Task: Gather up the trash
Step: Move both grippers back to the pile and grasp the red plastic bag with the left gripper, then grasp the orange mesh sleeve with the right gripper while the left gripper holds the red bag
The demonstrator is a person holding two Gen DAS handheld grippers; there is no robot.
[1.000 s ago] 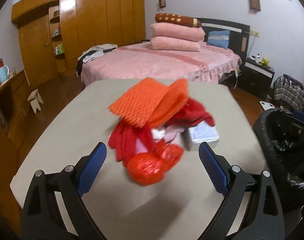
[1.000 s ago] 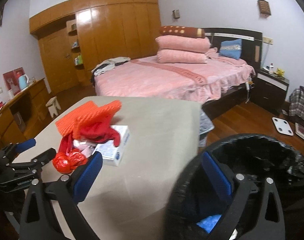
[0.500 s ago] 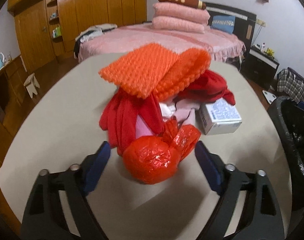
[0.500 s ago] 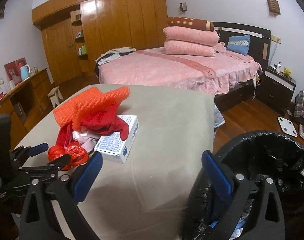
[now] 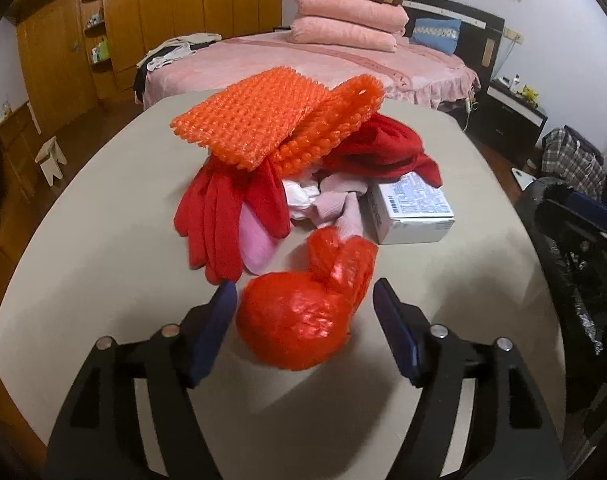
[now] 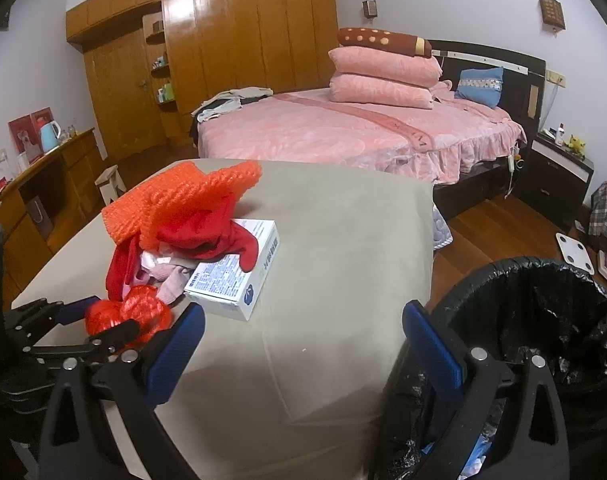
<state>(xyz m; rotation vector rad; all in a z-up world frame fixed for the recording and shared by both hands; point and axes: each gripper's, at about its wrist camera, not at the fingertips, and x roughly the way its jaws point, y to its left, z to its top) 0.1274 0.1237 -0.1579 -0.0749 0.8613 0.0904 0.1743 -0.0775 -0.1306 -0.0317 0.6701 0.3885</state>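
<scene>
At 6 o'clock: left tool [image 5: 305, 310] half-wide, straddling red plastic bag [image 5: 299, 320]; left pad touching, right pad apart | 12 o'clock: glove-and-box pile on surface [image 5: 103, 240] | 3 o'clock: lined bin [image 6: 543, 320]; right tool [image 6: 303, 344] wide, empty | Advice: centre, close gently, lift clear.

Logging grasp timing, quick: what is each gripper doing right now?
Left gripper: open around the knotted red plastic bag, not gripping it.
Right gripper: open, holding nothing.

bed [image 6: 343, 136] pink cover | stacked pillows [image 6: 383, 80] | wooden wardrobe [image 6: 223, 52] | nightstand [image 6: 555, 168] | stool [image 6: 111, 180]
</scene>
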